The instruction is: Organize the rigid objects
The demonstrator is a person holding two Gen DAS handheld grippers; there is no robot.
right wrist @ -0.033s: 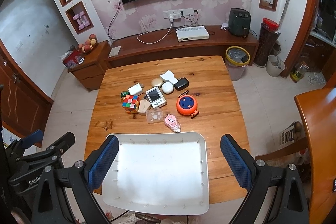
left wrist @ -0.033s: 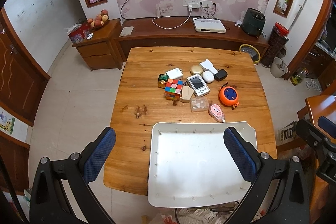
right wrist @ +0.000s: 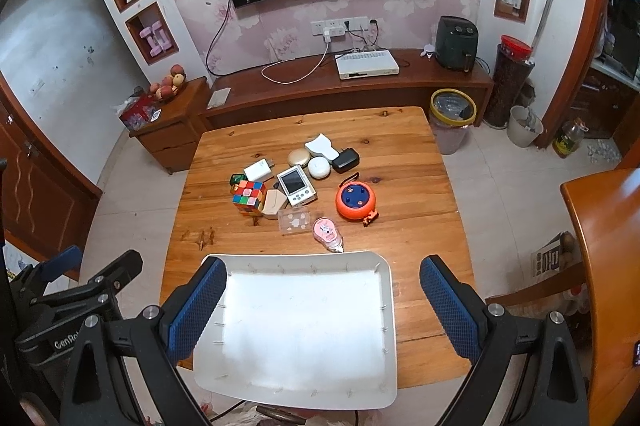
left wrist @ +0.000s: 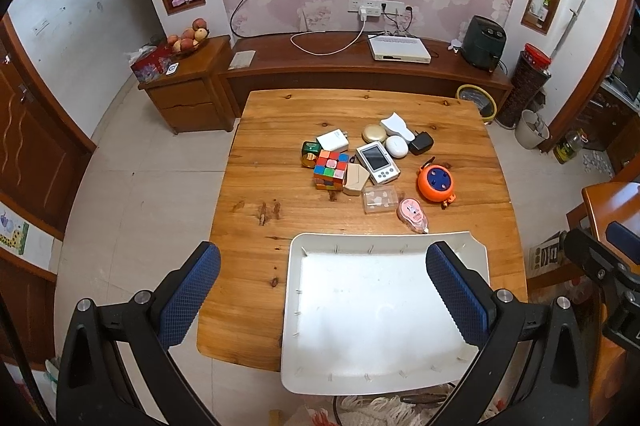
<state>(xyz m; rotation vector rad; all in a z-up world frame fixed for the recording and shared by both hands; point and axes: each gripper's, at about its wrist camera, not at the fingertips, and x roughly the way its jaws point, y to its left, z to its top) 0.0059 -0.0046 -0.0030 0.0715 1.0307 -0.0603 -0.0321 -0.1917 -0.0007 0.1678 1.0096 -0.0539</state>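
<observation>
Both grippers hang high above a wooden table (left wrist: 256,226). The left gripper (left wrist: 322,292) has its blue fingers (left wrist: 188,300) spread wide apart and holds nothing. The right gripper (right wrist: 320,304) is spread wide too and is empty.

A white tray (right wrist: 386,310) sits at the near edge of the table, and part of it sticks out past the edge. There is nothing in it.

The small things lie in a bunch in the middle of the table, far from the tray. A colorful cube (left wrist: 330,169) is on the left of the bunch. A white gadget with a screen (left wrist: 378,162) lies just right of it. A round orange reel (left wrist: 437,183) is on the right. A pink tape roller (left wrist: 413,212) lies closest to the tray, with its tip almost at the tray's far rim. A clear little box (left wrist: 379,199) sits just left of it.
</observation>
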